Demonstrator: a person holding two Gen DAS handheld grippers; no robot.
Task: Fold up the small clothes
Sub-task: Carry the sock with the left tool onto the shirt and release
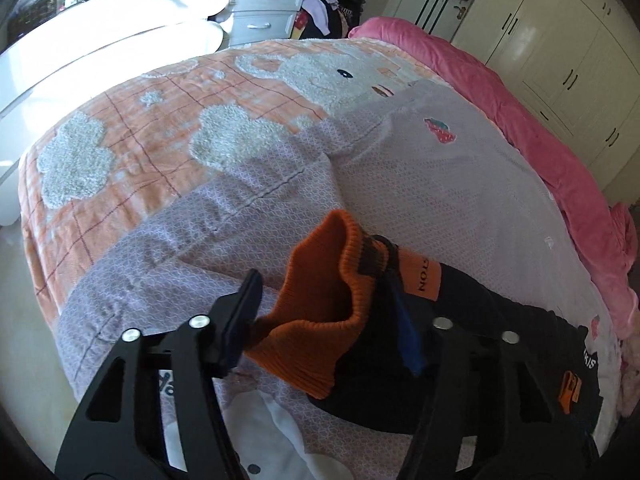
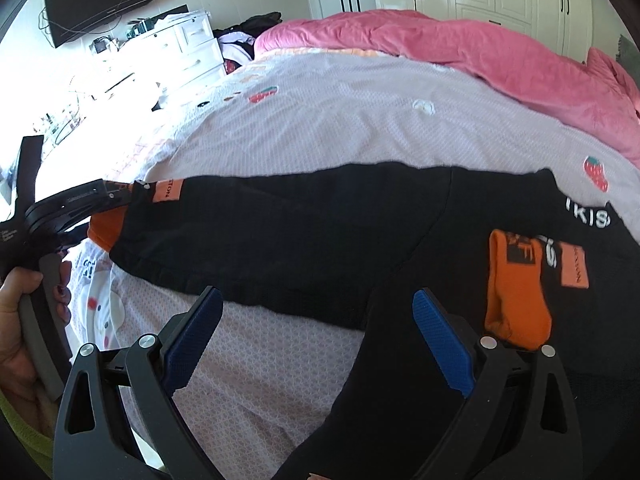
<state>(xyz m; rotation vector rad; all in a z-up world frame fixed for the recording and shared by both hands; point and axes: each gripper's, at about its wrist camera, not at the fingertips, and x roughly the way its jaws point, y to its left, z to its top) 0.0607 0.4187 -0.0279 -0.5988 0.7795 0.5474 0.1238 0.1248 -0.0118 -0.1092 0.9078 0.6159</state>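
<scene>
Left wrist view: the left gripper (image 1: 324, 312) is seen with the orange ribbed cuff (image 1: 320, 320) of a black garment (image 2: 304, 240) bunched between its jaws, set at a middling width. Whether the pads actually press the cuff cannot be told; the right pad is hidden behind fabric. In the right wrist view the garment is laid across the lilac bedspread (image 2: 360, 112), one sleeve or leg stretched out to the left, where its end is met by the left gripper, held in a hand (image 2: 20, 320). The right gripper (image 2: 320, 340) is held wide over the garment's near part, nothing between the blue pads (image 2: 440, 344).

Step judged: grasping the cuff end to start a fold. Next move likely calls for a firm pinch on the cuff, then carrying it right across the body, with the right gripper pinning or lifting the other side.

Readable text: orange tag by the cuff, "TON" (image 1: 423, 276); white lettering "KIS" (image 2: 590, 216) at the far right; other orange patch (image 2: 574, 266) illegible.
</scene>
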